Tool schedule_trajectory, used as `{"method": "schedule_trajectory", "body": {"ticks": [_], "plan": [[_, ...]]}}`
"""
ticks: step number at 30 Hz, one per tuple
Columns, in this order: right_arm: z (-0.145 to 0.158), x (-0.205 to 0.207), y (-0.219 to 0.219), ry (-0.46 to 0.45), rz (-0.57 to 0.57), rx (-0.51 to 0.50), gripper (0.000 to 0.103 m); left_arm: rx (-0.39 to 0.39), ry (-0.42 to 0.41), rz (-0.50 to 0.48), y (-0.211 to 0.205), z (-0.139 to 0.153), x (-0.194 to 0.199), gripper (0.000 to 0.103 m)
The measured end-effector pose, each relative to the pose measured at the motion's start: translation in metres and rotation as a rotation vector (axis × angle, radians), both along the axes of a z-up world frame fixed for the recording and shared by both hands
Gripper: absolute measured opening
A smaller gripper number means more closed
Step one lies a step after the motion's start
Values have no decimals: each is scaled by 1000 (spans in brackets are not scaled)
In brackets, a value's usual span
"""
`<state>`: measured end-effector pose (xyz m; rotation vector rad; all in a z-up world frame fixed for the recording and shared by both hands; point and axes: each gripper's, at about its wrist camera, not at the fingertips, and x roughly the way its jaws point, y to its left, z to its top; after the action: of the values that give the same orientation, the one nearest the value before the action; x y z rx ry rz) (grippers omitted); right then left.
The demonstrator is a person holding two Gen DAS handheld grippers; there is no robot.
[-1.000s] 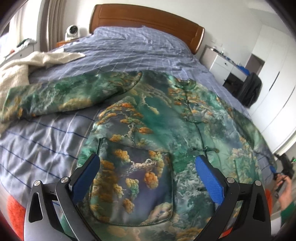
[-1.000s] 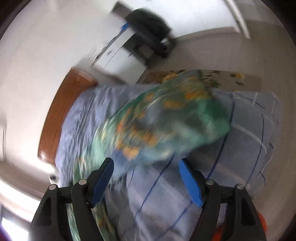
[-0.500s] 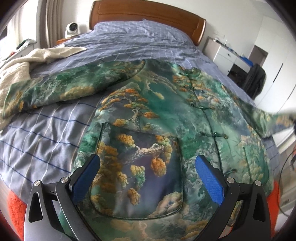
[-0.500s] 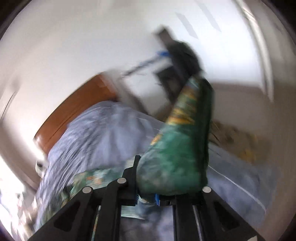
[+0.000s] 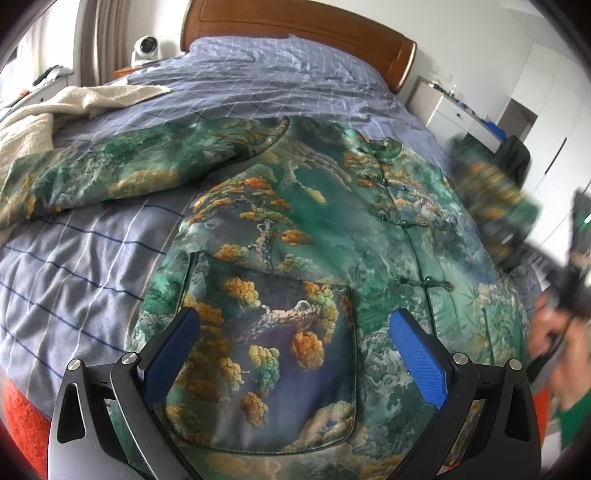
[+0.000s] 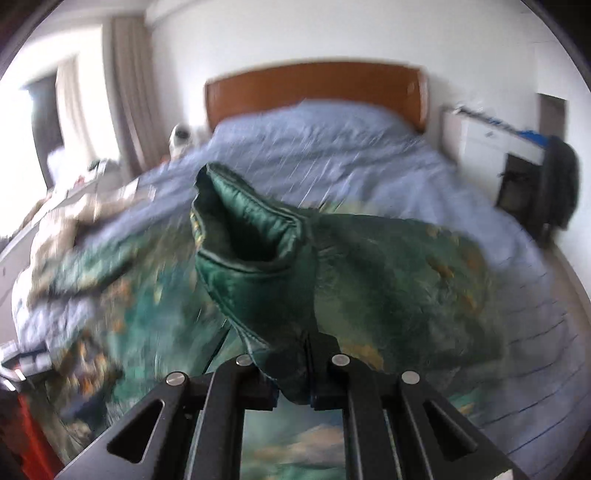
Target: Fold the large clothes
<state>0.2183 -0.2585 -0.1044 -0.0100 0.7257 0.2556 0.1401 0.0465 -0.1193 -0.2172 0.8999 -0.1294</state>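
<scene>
A green jacket printed with orange trees lies front up on the bed, one sleeve spread out to the left. My left gripper hangs open just above the jacket's lower pocket, nothing between its blue pads. In the right wrist view my right gripper is shut on the cuff of the other sleeve, which stands lifted above the jacket's body. That raised sleeve shows blurred at the right of the left wrist view, with a hand below it.
The bed has a blue checked sheet and a wooden headboard. A cream blanket lies at its left edge. A white cabinet and a dark bag stand to the right. Something orange sits at the lower left.
My right gripper has shut on the right sleeve's cuff, rolled, and swung it up over the jacket toward the bed's middle. The left gripper has stayed put and open.
</scene>
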Motion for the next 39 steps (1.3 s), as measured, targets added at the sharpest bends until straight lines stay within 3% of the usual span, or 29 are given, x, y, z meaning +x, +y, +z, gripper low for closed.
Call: {"method": "schedule_trajectory", "body": {"ticks": [4, 6, 8, 9, 15, 16, 18, 19, 20, 22, 24, 27, 31, 34, 39], "plan": [[-46, -18, 32, 89, 43, -18, 20, -32, 8, -54, -11, 0, 12, 102], [-56, -27, 37, 123, 64, 13, 50, -78, 17, -94, -20, -1, 23, 102], [-54, -35, 38, 128, 87, 53, 63, -144, 37, -142, -31, -2, 37, 102], [-50, -44, 38, 116, 98, 61, 64, -178, 49, -168, -39, -3, 45, 102], [-24, -86, 9, 81, 115, 97, 64, -266, 147, -311, -97, -22, 94, 100], [-21, -96, 3, 75, 108, 102, 64, -264, 167, -326, -108, -26, 101, 94], [-17, -108, -3, 69, 99, 114, 64, -247, 214, -342, -127, -36, 112, 78], [-14, -116, -8, 63, 93, 122, 64, -232, 234, -334, -134, -40, 117, 64], [-12, -121, -14, 60, 86, 129, 64, -220, 245, -327, -138, -43, 120, 40], [-8, -134, -25, 47, 66, 145, 64, -215, 256, -325, -145, -44, 122, 8], [-5, -139, -36, 36, 44, 154, 64, -227, 228, -334, -148, -29, 122, 6], [2, -136, -55, 24, 14, 164, 64, -179, 116, -349, -145, 11, 130, 6], [20, -101, -87, -9, -35, 136, 64, -162, 39, -296, -116, 40, 162, 6], [33, -48, -110, -34, -67, 96, 58, -129, 61, -228, -91, 26, 184, 6], [21, 61, -132, 55, -120, 132, 46, -102, 128, -181, -75, -16, 197, 6]]}}
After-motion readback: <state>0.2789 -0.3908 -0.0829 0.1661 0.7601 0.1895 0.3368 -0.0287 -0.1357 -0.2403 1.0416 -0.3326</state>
